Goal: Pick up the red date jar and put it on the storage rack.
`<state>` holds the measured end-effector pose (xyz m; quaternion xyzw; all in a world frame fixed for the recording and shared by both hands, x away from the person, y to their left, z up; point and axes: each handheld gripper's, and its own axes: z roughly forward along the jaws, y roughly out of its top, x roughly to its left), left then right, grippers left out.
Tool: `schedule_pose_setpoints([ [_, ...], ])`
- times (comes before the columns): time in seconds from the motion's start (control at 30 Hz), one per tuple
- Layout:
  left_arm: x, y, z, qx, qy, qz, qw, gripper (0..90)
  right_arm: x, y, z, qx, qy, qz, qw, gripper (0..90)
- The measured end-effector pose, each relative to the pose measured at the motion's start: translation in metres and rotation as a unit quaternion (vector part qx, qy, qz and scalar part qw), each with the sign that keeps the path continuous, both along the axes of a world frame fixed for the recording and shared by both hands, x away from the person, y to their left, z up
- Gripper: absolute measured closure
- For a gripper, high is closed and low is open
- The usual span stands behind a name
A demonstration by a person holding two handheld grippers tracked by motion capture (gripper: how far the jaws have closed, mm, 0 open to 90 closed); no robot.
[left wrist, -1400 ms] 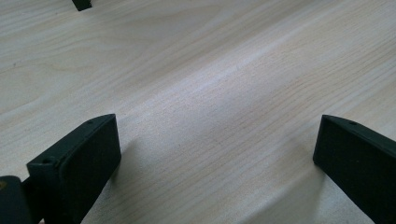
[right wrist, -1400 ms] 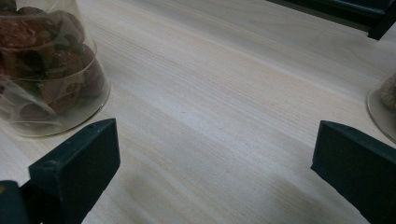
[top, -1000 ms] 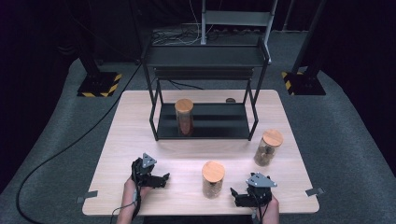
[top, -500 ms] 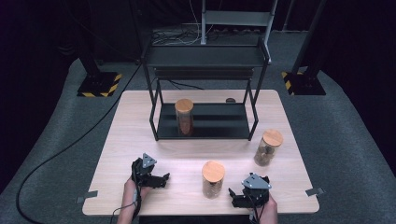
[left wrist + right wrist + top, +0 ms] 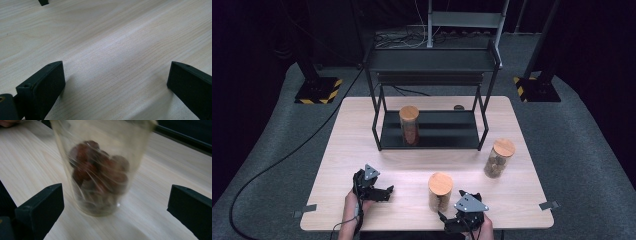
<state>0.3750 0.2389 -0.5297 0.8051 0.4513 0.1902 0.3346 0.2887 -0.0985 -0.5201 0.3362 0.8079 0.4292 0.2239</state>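
Right gripper view: spread tongs facing near jar.

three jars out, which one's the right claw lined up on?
The front-centre jar, just ahead of the right claw and between its open jaws in the right gripper view. The others stand on the rack and at the right.

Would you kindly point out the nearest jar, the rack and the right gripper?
Nearest jar (image 5: 440, 183), high view, on its wooden lid.
Rack (image 5: 432, 60), high view, on its top shelf.
Right gripper (image 5: 447, 223), high view, between its jaw tips.
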Motion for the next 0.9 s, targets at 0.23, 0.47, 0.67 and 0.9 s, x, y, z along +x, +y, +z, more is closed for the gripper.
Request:
schedule_pose_setpoints([
  [0.23,0.0,0.0,0.0,0.0,0.0,-0.004,1.0,0.9,0.008,0.025,0.006,-0.018,-0.037,-0.005,0.9992,0.0],
  [0.47,0.0,0.0,0.0,0.0,0.0,-0.007,1.0,0.9,0.014,0.034,0.008,0.024,-0.061,0.0,0.9978,0.0],
  [0.67,0.0,0.0,0.0,0.0,0.0,-0.006,1.0,0.8,0.011,0.033,0.014,0.053,-0.09,0.006,0.9945,3.6],
  [0.9,0.0,-0.001,0.0,-0.001,0.0,-0.008,1.0,0.9,0.011,0.03,0.011,0.069,-0.09,0.0,0.9935,21.5],
])
